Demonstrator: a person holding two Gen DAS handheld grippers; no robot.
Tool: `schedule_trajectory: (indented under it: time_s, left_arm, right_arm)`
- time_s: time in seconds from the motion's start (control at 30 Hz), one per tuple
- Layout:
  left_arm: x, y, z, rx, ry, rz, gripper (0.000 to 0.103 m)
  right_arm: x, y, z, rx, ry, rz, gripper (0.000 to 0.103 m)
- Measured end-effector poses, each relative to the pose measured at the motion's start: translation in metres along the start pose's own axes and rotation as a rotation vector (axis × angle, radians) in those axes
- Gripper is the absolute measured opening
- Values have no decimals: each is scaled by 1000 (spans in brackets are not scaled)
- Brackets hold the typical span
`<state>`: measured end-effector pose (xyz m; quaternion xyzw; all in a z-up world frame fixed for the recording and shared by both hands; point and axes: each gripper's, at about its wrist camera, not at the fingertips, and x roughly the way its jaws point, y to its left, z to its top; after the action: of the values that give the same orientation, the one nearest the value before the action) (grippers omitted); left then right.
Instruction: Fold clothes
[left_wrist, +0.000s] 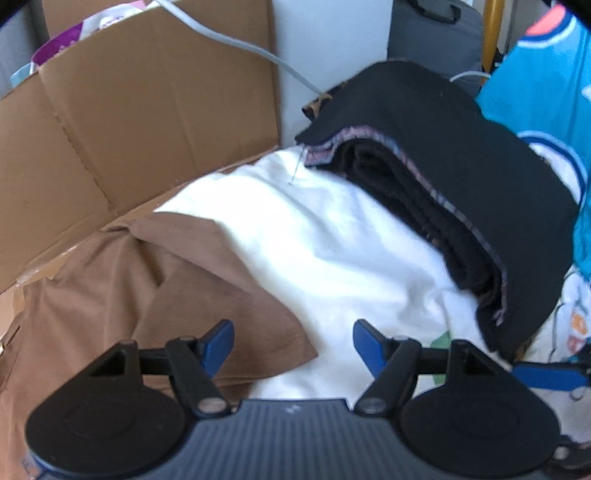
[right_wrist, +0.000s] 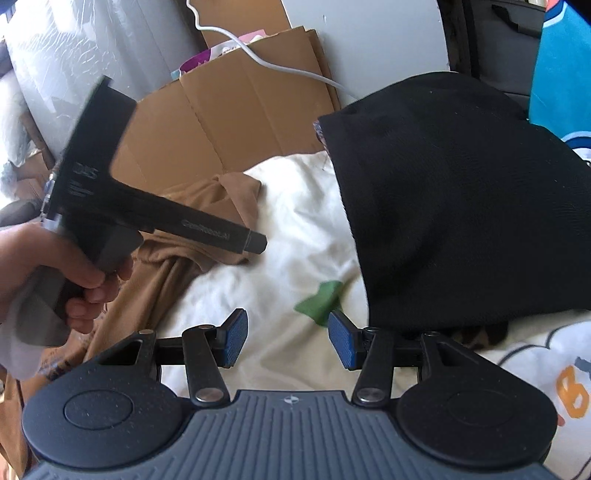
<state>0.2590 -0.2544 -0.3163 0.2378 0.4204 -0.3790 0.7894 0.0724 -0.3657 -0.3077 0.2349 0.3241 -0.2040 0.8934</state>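
Both sets of jaws wide, empty: left gripper (left_wrist: 293, 341) above brown garment (left_wrist: 110, 295) and white cloth (left_wrist: 314, 236); right gripper (right_wrist: 287, 338) just before folded black garment (right_wrist: 443, 206), seemingly atop the white cloth, cardboard box (left_wrist: 129, 110) behind

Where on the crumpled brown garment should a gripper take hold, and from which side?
Judging by its pose, grip the brown garment at its free pointed corner lying on the white cloth, coming from the white side: that edge is loose and exposed, and the open left gripper faces it.
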Motion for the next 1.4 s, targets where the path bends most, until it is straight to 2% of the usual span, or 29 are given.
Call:
schedule_trajectory:
  time_s: [0.23,0.27,0.33,0.37,0.4,0.43,0.47,0.57,0.87,1.03,1.23,1.4]
  left_arm:
    - [13,5,-11,-41,15,15,74]
    - [12,4,-11,-32,8,16,72]
    - [12,4,-10,-21,8,12,63]
    - [12,5,-8,-26,12,-1,48]
    - [13,7,-6,-34,19,-22,24]
    - [13,8,-3,-42,26,-43,11]
    - [13,9,0,-48,32,-62,4]
    - [5,15,13,-68,3,-100,4]
    - [-9,47,75,-222,-87,-187,3]
    - [-1,49,99,-259,-94,-224,3]
    - [8,50,127,-300,-100,-269,3]
    - [23,45,137,-247,-74,-260,3]
  right_arm:
    - [2,-4,-7,-18,21,-2,56]
    - [2,-4,-7,-22,20,-2,56]
    - [2,-6,-5,-10,12,-5,56]
    - [2,-7,-5,-2,8,-7,56]
    - [2,-8,-4,6,5,-9,56]
    - [2,-9,-3,14,3,-11,56]
    - [2,-10,-3,18,1,-13,56]
    - [1,-13,-5,23,2,-19,56]
    - [3,-14,-9,18,15,-18,56]
    - [3,-10,-4,14,-2,5,56]
    - [15,-3,17,55,-35,93,56]
    - [43,3,36,52,-38,108,56]
